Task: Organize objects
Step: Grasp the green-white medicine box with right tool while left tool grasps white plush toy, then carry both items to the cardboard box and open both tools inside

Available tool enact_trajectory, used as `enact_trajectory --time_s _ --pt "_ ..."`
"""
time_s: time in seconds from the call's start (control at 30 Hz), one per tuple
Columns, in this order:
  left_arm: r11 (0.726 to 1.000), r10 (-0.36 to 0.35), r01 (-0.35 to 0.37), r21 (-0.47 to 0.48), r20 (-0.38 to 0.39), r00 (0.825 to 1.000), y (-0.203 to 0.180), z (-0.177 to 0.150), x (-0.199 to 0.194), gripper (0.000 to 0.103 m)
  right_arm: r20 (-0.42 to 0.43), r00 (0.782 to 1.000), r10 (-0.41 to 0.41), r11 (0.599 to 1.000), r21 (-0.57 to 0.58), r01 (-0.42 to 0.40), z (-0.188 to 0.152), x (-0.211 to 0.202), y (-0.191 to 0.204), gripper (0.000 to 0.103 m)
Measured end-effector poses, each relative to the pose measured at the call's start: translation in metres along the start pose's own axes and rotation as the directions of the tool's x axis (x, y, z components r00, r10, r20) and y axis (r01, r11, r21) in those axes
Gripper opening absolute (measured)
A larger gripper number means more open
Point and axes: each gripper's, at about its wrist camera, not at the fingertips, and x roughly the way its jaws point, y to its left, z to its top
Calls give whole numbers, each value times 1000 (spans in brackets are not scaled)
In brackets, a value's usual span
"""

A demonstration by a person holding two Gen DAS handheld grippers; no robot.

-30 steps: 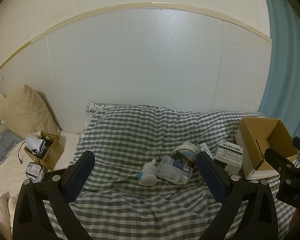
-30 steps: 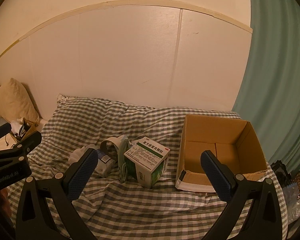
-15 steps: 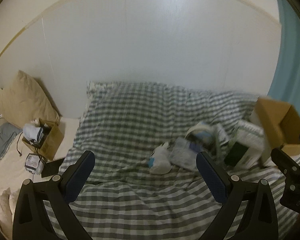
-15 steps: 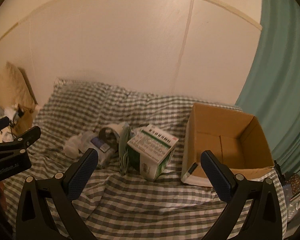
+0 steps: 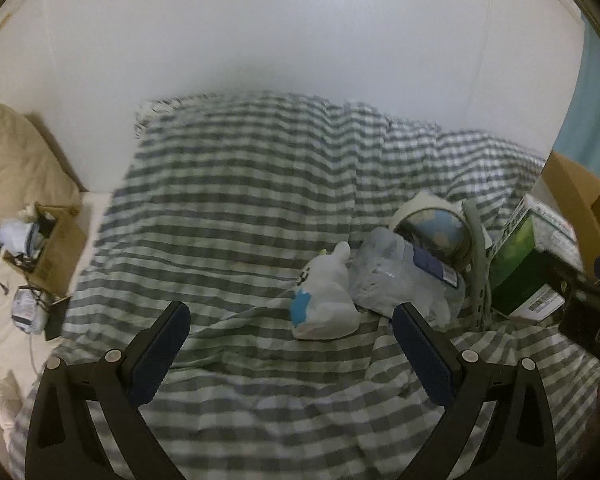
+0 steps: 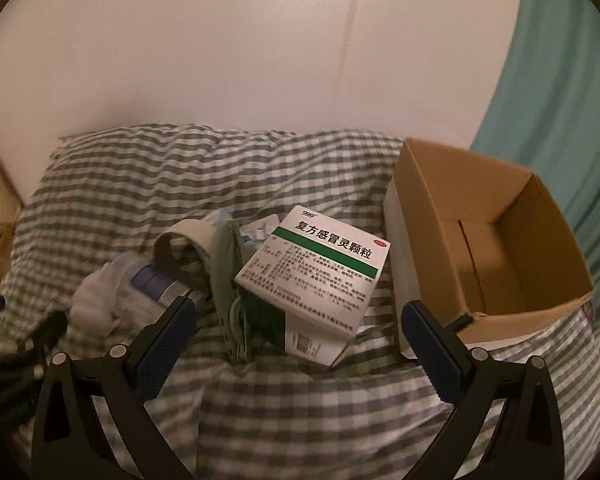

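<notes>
On a checked quilt point(image 6: 300, 408) against a pale wall point(image 6: 236, 48): a small heap of things, all close together. Medicine box point(image 6: 324, 264), white with a green band, tilted on one edge, just left of an open carton point(image 6: 496, 248) lying empty beside a teal curtain point(image 6: 560, 92). Grey strap point(image 6: 228, 280) touching the medicine box's left side; tape roll point(image 5: 436, 228) behind it; crushed plastic bottle point(image 5: 404, 276) with a blue label next to that; white bag point(image 5: 324, 300) leftmost, touching the bottle. Right gripper point(image 6: 296, 340) above the quilt just short of the medicine box, jaws spread wide, nothing between them. Left gripper point(image 5: 290, 342) likewise wide apart and empty, just short of the bag. At far left, off the quilt, a tan pillow point(image 5: 16, 164) and a little cluttered box point(image 5: 46, 248).
</notes>
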Motion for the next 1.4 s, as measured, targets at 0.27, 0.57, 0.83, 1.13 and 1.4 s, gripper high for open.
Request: enact_trajectory --time_s 0.27,0.57,0.83,1.13,1.4 --pt "1000 4 -6 -20 -121 993 0 0 51 101 -21 999 -29 999 32 30 8 32 4 103" --pt "999 -25 32 33 -190 981 -11 -2 74 65 -35 998 -44 998 48 46 7 52 -4 90" --pt "997 -74 77 15 -150 986 -4 -4 46 52 12 1000 -20 999 28 20 5 32 -7 88" --pt "999 -47 47 -14 -11 999 10 11 -39 52 99 994 47 999 -8 -46 8 -37 -23 88" --pt "996 -86 81 36 176 981 -17 45 -154 52 234 960 156 988 -56 -147 29 -138 -61 87"
